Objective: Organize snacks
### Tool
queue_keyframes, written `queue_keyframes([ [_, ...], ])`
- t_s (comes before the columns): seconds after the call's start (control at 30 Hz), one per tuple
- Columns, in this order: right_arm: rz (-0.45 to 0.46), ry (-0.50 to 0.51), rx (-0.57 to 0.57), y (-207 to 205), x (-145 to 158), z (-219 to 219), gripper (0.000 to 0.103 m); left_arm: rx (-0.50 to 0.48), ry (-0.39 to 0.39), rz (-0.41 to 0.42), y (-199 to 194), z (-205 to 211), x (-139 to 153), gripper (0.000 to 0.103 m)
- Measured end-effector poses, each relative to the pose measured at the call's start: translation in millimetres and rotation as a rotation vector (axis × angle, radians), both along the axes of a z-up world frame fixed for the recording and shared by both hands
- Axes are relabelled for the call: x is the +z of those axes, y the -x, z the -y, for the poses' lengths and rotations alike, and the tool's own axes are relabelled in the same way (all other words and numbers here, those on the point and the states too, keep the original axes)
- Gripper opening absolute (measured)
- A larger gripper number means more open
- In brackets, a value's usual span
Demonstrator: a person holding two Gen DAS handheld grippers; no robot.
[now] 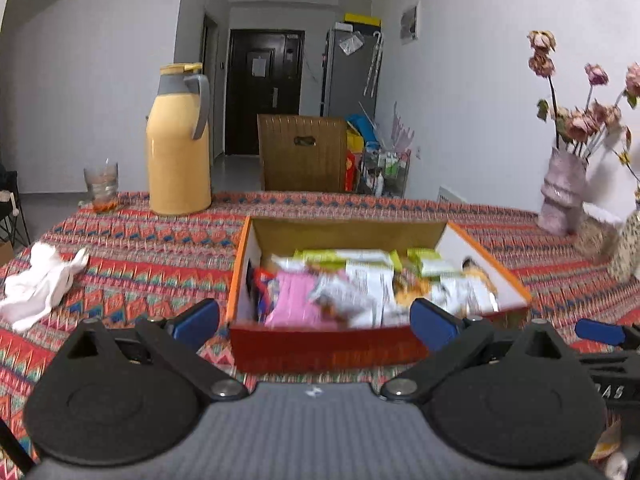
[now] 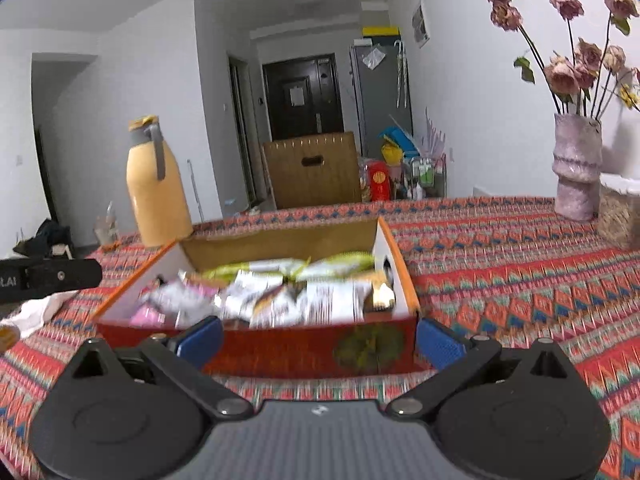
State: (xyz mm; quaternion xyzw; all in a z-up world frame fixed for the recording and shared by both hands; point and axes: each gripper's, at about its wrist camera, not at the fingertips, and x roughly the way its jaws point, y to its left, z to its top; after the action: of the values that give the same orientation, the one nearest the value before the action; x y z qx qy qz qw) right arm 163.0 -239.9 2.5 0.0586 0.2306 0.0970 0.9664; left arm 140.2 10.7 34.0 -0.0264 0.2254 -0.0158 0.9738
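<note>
Two sets of tongs face an open red box (image 1: 320, 350) that stands on a desk (image 1: 140, 248) covered with a patterned red cloth. Snack packets (image 1: 360, 284) lie jumbled inside the box, among them pink, white and green wrappers; the blur hides their print.

In the left wrist view, the left tongs (image 1: 314, 320) are spread wide and hold nothing. Their blue pads (image 1: 434, 322) sit just short of the box's near wall, one to the left of the box's near-left corner and one in front of the wall's right part. Whether either pad touches the cardboard cannot be told.

In the right wrist view, the right tongs (image 2: 318, 338) are likewise released at full spread, with the near wall of the box (image 2: 280, 352) showing between their blue pads (image 2: 436, 344) and nothing clamped.

On the desk beyond the box stand a yellow thermos jug (image 1: 178, 144) and, to its left, a glass (image 1: 101, 186). A crumpled white cloth (image 1: 40, 284) lies at the left, well apart from the box. At the far right a pale vase (image 2: 576, 168) holds dried roses (image 2: 568, 68), with a lidded jar (image 2: 620, 212) just beside it.
</note>
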Motion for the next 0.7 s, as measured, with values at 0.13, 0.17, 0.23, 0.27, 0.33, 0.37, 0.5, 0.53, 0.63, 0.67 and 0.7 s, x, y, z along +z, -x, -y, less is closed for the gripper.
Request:
queue_keyframes([
  [0.13, -0.035, -0.004, 0.012, 23.0, -8.6, 2.3, 0.103, -0.01, -0.005, -0.032, 23.5, -2.4, -15.6, 0.103],
  [0.17, -0.043, -0.005, 0.015, 27.9, -10.4, 2.0, 0.103, -0.014, -0.005, -0.041, 28.0, -2.4, -19.0, 0.103],
  [0.23, -0.058, -0.007, 0.021, 37.3, -14.2, 1.5, 0.103, -0.026, -0.006, -0.064, 36.7, -2.2, -26.8, 0.103],
  [0.27, -0.064, -0.006, 0.024, 42.0, -16.6, 1.5, 0.103, -0.031, -0.008, -0.073, 40.4, -1.6, -30.0, 0.103],
  [0.33, -0.076, -0.005, 0.031, 49.9, -20.5, 0.6, 0.103, -0.039, -0.011, -0.087, 48.0, -1.3, -36.0, 0.103],
  [0.37, -0.081, -0.004, 0.033, 52.4, -21.7, -0.1, 0.103, -0.041, -0.011, -0.092, 49.9, -2.4, -37.6, 0.103],
  [0.5, -0.1, -0.003, 0.039, 62.9, -27.9, -0.7, 0.103, -0.041, -0.006, -0.106, 58.3, -5.0, -43.9, 0.103],
  [0.53, -0.104, -0.002, 0.04, 64.5, -28.8, -0.9, 0.103, -0.041, -0.005, -0.109, 59.2, -5.4, -44.9, 0.103],
  [0.63, -0.112, 0.003, 0.042, 68.1, -30.8, -1.1, 0.103, -0.041, -0.002, -0.119, 60.3, -5.9, -47.3, 0.103],
  [0.67, -0.113, 0.004, 0.042, 69.1, -31.2, -1.4, 0.103, -0.042, -0.002, -0.122, 61.1, -6.0, -48.6, 0.103],
  [0.7, -0.114, 0.004, 0.042, 69.9, -31.5, -1.6, 0.103, -0.044, -0.002, -0.124, 61.4, -5.6, -49.6, 0.103],
])
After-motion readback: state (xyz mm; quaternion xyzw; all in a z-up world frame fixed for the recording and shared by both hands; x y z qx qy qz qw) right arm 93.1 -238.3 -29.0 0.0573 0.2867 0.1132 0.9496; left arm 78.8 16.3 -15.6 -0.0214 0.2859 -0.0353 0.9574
